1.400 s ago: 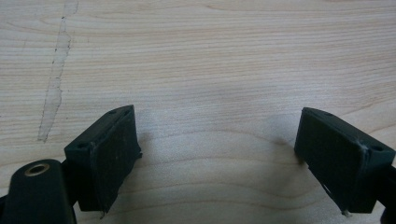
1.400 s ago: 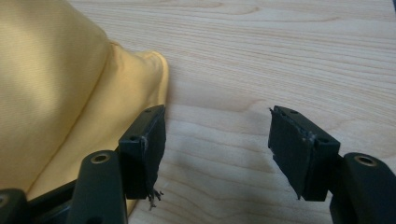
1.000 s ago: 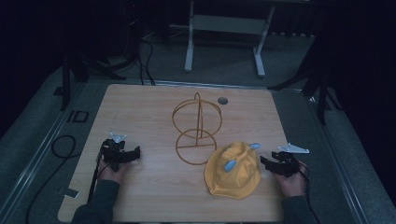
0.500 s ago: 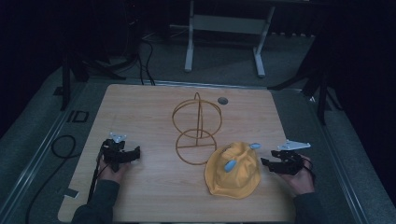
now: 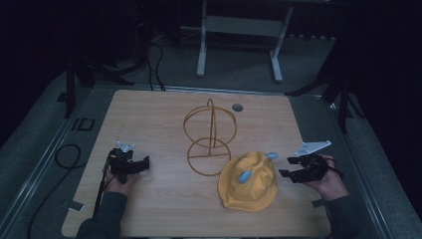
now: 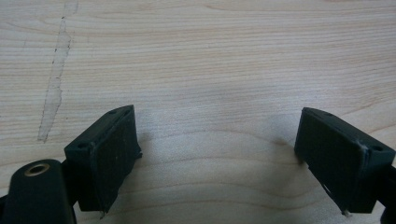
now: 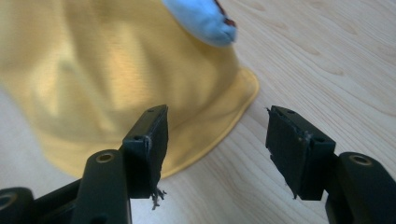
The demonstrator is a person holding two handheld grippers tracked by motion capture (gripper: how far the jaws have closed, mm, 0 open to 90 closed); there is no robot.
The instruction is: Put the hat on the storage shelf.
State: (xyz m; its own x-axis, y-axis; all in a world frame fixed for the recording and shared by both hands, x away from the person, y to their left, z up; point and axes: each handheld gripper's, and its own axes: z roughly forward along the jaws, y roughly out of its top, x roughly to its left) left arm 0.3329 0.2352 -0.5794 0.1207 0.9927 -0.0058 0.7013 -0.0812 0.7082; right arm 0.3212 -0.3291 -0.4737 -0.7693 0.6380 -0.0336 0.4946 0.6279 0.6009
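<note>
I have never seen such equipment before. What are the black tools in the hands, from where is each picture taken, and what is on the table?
There is no robot here. A person sits at a wooden table and holds a hand tool with two black jaws in each hand. The high view looks down from above the person's side: the left gripper is at the left, the right gripper at the right.

The other two pictures come from small cameras that ride on the tools and look along their jaws. The left gripper view shows open jaws over bare wood. The right gripper view shows open jaws aimed at the brim of a yellow hat.

On the table lie the hat, which has small light blue pieces on it, and a wire stand made of hoops. Nothing is held.
</note>
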